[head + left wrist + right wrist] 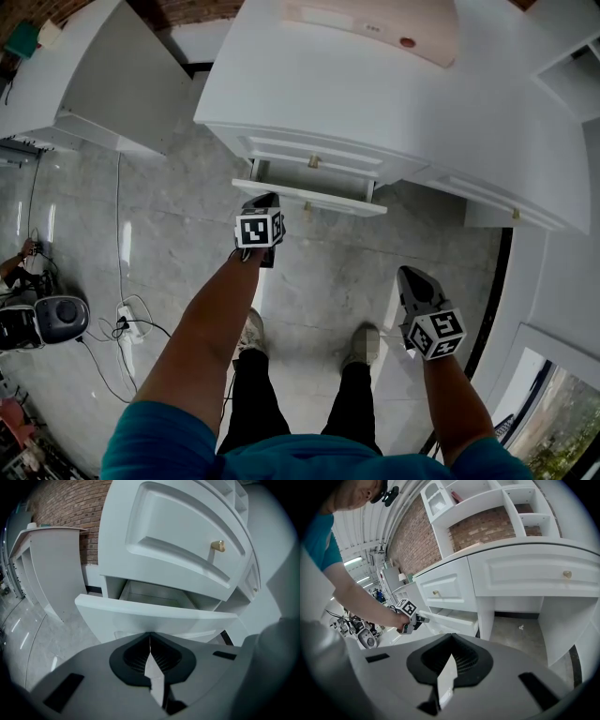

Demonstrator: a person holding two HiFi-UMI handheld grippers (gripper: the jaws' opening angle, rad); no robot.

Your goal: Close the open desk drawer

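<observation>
The white desk (pixel 375 94) has its lower drawer (pixel 309 198) pulled out below a closed drawer with a brass knob (pixel 314 161). My left gripper (pixel 267 200) is shut and empty, its tips just in front of the left part of the drawer's front panel (pixel 154 616); I cannot tell if they touch. From the left gripper view, the left gripper (pixel 150 637) points at that panel. My right gripper (pixel 408 274) is shut on nothing and hangs back over the floor to the right. The right gripper (pixel 451 641) looks at the left gripper (pixel 412 616) beside the open drawer (pixel 457 620).
A second white cabinet (pixel 103 75) stands to the left. Cables and a power strip (pixel 127 321) lie on the marble floor near a black device (pixel 58 317). My feet (pixel 250 333) are below the drawer. A dark floor strip (pixel 489 309) runs along the right.
</observation>
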